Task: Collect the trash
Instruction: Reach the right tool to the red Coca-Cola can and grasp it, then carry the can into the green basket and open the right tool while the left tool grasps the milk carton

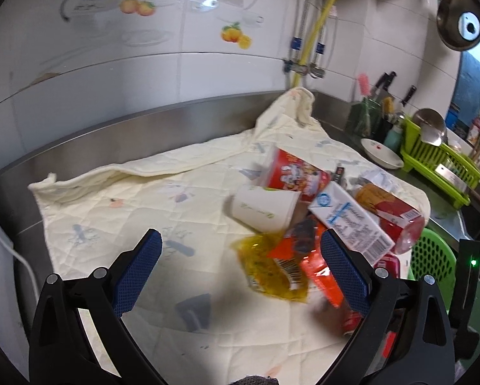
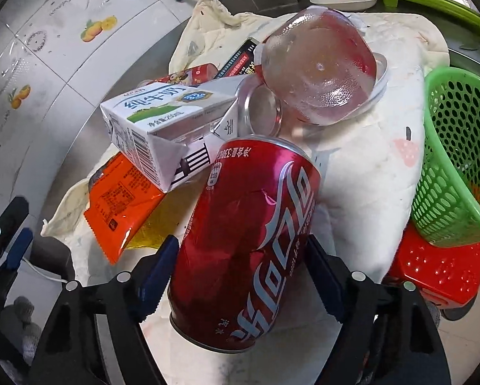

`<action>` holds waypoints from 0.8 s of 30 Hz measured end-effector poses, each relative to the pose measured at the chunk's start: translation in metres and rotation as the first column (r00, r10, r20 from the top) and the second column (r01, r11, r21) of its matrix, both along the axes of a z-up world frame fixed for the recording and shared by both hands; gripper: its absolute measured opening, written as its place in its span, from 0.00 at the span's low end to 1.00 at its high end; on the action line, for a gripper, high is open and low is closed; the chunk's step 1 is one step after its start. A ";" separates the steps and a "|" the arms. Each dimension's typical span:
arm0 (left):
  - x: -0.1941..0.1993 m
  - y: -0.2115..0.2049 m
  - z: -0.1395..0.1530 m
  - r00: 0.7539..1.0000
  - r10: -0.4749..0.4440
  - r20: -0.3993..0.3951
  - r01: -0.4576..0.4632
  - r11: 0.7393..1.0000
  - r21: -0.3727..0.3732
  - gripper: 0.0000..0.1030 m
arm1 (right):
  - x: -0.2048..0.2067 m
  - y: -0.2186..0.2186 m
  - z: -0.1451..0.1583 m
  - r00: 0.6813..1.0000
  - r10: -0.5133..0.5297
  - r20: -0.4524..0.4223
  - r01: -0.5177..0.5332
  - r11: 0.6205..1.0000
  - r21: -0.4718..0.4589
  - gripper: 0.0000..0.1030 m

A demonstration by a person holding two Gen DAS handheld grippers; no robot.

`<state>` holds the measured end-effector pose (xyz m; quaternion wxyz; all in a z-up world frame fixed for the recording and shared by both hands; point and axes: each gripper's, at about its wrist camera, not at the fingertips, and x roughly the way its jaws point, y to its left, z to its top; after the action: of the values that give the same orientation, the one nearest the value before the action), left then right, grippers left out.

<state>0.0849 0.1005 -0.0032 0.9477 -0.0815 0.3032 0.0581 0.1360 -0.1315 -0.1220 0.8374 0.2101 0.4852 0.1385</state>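
Note:
A pile of trash lies on a cream quilted cloth (image 1: 137, 211). In the left wrist view I see a white paper cup (image 1: 264, 207), a red noodle cup (image 1: 299, 173), a milk carton (image 1: 349, 221), a yellow wrapper (image 1: 268, 266) and an orange wrapper (image 1: 317, 266). My left gripper (image 1: 240, 266) is open above the cloth, beside the wrappers. My right gripper (image 2: 240, 266) is shut on a red cola can (image 2: 249, 240), held above the cloth. Behind the can lie the milk carton (image 2: 156, 118), an orange wrapper (image 2: 121, 202) and a clear plastic bottle (image 2: 320, 67).
A green mesh basket (image 2: 458, 147) stands at the right on a red basket (image 2: 442, 272); it also shows in the left wrist view (image 1: 432, 256). A white bowl (image 1: 381, 154), a green dish rack (image 1: 439, 163) and a knife holder (image 1: 365, 115) stand beyond the cloth, below the tiled wall.

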 end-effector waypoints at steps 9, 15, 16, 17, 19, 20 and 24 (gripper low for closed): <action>0.021 -0.034 -0.006 0.983 -0.183 -0.029 0.183 0.983 0.008 0.94 | -0.016 -0.016 0.007 0.999 0.004 0.039 -0.004 1.000 0.000 0.73; 0.031 -0.049 -0.013 0.967 -0.249 -0.048 0.249 0.969 -0.012 0.94 | -0.029 -0.030 0.010 0.998 0.011 0.054 -0.012 1.000 0.004 0.72; 0.032 -0.051 -0.015 0.963 -0.263 -0.053 0.263 0.965 -0.019 0.94 | -0.032 -0.032 0.011 0.998 0.015 0.057 -0.015 1.000 0.002 0.71; 0.033 -0.055 -0.016 0.959 -0.278 -0.055 0.278 0.960 -0.021 0.94 | -0.034 -0.033 0.012 0.998 0.016 0.063 -0.016 1.000 -0.004 0.71; 0.034 -0.062 -0.017 0.954 -0.295 -0.059 0.295 0.956 -0.007 0.94 | -0.040 -0.034 0.014 0.997 0.015 0.072 -0.014 1.000 -0.019 0.68; 0.034 -0.064 -0.018 0.952 -0.300 -0.064 0.300 0.954 -0.003 0.94 | -0.042 -0.036 0.015 0.997 0.016 0.075 -0.015 1.000 -0.022 0.67; 0.031 -0.074 -0.022 0.944 -0.324 -0.069 0.324 0.946 -0.014 0.92 | -0.044 -0.041 0.008 0.998 0.020 0.061 -0.019 1.000 -0.021 0.64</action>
<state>0.1158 0.0261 -0.0256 0.9330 -0.0296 0.3455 -0.0959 0.0915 -0.1730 -0.1136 0.8526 0.1924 0.4628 0.1479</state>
